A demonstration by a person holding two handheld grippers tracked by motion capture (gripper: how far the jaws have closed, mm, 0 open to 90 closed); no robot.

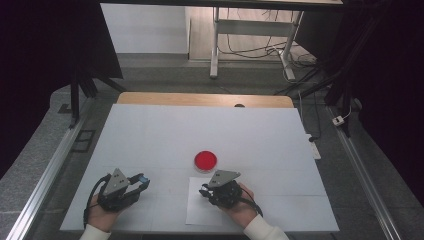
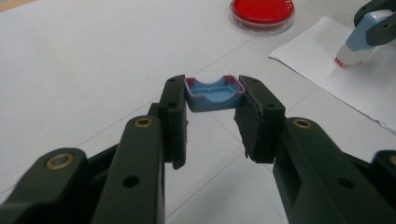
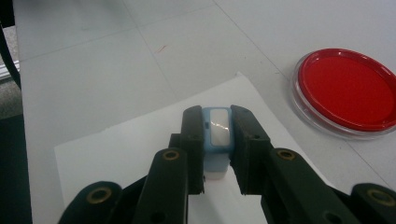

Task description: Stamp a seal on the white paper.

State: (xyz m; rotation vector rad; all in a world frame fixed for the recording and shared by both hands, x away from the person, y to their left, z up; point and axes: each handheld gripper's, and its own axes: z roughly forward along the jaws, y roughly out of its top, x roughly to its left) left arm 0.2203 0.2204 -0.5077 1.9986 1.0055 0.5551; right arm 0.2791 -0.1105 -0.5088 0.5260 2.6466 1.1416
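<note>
R gripper (image 3: 215, 140) clamps a blue stamp (image 3: 217, 135) upright, base pressed on the paper sheet (image 3: 116, 154) just beside the red ink dish (image 3: 348, 88) – L gripper (image 2: 212, 119) (off to the sheet's left) pinches the stamp's blue cap (image 2: 214, 93) above the table (image 2: 93, 70).

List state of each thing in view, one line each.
left gripper: shut on the blue cap, held off the table.
blue cap: off the stamp, hollow side up, red ink on its rim.
right gripper: shut on the stamp.
stamp: uncapped, upright, face down on the paper.
paper: flat.
ink pad: open, red.
</note>
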